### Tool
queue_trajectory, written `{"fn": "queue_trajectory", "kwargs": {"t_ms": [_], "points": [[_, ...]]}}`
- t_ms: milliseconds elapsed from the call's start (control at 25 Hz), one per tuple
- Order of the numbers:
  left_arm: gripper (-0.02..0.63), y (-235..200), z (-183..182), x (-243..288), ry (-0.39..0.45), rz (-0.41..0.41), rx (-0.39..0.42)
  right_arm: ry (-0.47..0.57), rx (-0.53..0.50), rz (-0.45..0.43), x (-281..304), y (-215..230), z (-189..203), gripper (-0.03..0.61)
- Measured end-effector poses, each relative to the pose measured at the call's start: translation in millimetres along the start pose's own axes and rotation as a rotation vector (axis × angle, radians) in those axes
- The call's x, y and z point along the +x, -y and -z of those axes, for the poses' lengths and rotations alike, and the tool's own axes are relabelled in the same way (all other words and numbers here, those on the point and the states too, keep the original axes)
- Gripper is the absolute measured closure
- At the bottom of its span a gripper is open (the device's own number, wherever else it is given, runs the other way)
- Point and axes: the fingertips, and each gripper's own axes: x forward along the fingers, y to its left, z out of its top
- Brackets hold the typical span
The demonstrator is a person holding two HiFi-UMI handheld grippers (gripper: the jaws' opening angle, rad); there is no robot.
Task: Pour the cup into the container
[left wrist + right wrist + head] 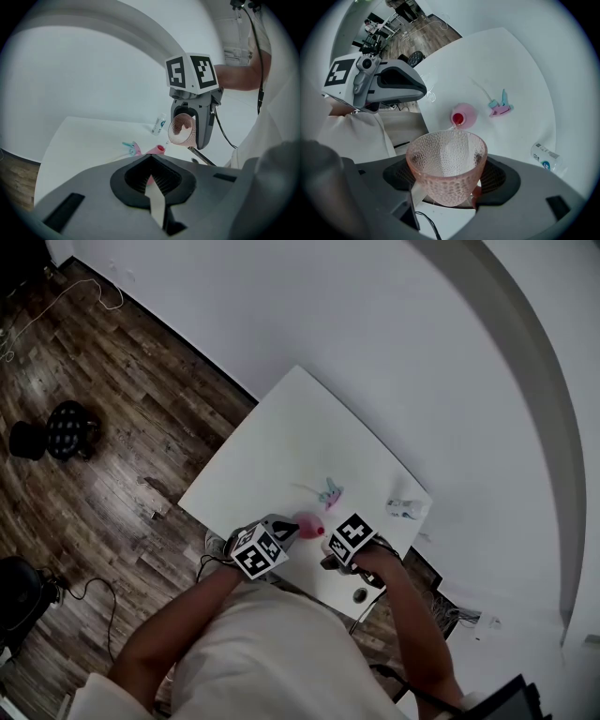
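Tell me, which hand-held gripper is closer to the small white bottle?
Right. The right hand-held gripper, gripping the cup, stands between the white bottle and the left hand-held gripper, which is farther off.

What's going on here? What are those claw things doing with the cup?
A person holds a gripper in each hand over a white table. The right gripper grips a bumpy pink cup and tips it forward. A thin stream runs from the rim into the red mouth of a small pink container standing on the table. The left gripper is shut, close to the container; I can't tell if it touches it.
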Motion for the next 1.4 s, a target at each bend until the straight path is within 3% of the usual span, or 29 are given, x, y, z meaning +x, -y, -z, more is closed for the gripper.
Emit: {"fn": "queue_trajectory", "kwargs": {"t_ms": [560, 1400], "points": [[0.603, -3, 2, 1, 0.0, -0.006, -0.006, -0.01, -0.017, -0.014, -3, 0, -7, 0.195], [0.603, -7, 3, -2, 0.022, -0.018, -0.024, -0.119, -0.039, -0.02, -1, 4, -11, 0.195]]}}
